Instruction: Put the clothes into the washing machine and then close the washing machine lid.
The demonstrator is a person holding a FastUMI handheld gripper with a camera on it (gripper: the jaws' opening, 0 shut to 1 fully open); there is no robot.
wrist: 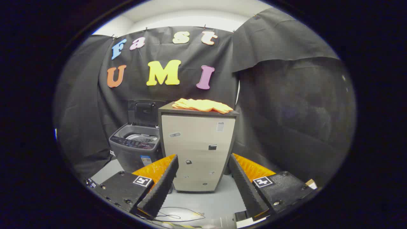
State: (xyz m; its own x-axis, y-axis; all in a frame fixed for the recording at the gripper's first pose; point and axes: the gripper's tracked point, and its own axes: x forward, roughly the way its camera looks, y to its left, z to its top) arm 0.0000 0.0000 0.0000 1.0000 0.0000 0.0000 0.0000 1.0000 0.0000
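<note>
Nearest of all, the gripper [203,178] hangs with its two fingers spread wide and nothing between them but air; it holds nothing. Just beneath them a loose thin cable [173,213] curls on the pale floor [210,203].

Straight ahead at twelve o'clock, beyond the fingertips, stands a tall beige cabinet [197,149] with a dark top. On that top lie the orange clothes [202,105], folded flat in a low heap and untouched. They sit well above the line of the fingers and well apart from them.

At about ten o'clock from the gripper, just beside the cabinet's flank, the grey washing machine [135,148] sits on the floor. Its lid [144,113] stands upright against the black cloth wall, so the drum [141,137] is open and shows its metal rim. I cannot tell whether anything is already in it.

By my judgement the task has hardly begun: the clothes are not yet picked up, not yet in the drum, and the lid is not yet closed. Every step is left to do.
</note>
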